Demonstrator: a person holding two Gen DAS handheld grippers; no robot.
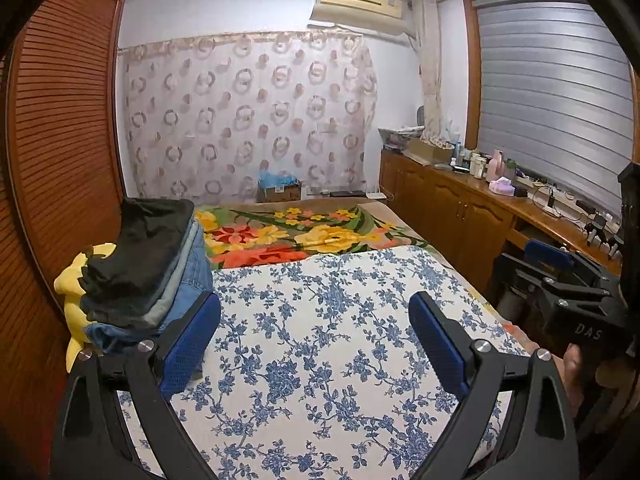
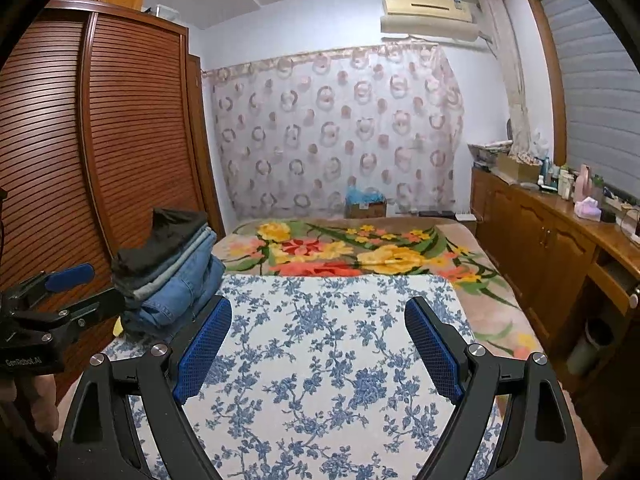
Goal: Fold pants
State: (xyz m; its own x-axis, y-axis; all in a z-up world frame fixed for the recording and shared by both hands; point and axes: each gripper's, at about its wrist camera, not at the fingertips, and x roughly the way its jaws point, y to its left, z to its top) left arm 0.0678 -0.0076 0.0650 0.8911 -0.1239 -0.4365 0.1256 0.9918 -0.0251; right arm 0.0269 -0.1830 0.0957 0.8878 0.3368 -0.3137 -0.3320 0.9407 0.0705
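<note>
A stack of folded pants [image 1: 148, 272], black on top with grey and blue denim below, sits at the left edge of the blue-flowered white cloth [image 1: 320, 340]; it also shows in the right wrist view [image 2: 172, 272]. A yellow garment [image 1: 74, 300] sticks out under the stack on its left. My left gripper [image 1: 316, 336] is open and empty above the cloth, just right of the stack. My right gripper [image 2: 318, 340] is open and empty above the cloth [image 2: 340, 360]. Each gripper shows in the other's view: the right one at the right edge [image 1: 560, 276], the left one at the left edge [image 2: 68, 292].
A bright floral blanket [image 1: 304, 236] covers the bed beyond the cloth. A slatted wooden wardrobe [image 1: 60, 160] stands close on the left. A wooden counter [image 1: 480, 200] with bottles and cables runs along the right. A curtain [image 1: 248, 120] and a cardboard box [image 1: 280, 190] are at the far end.
</note>
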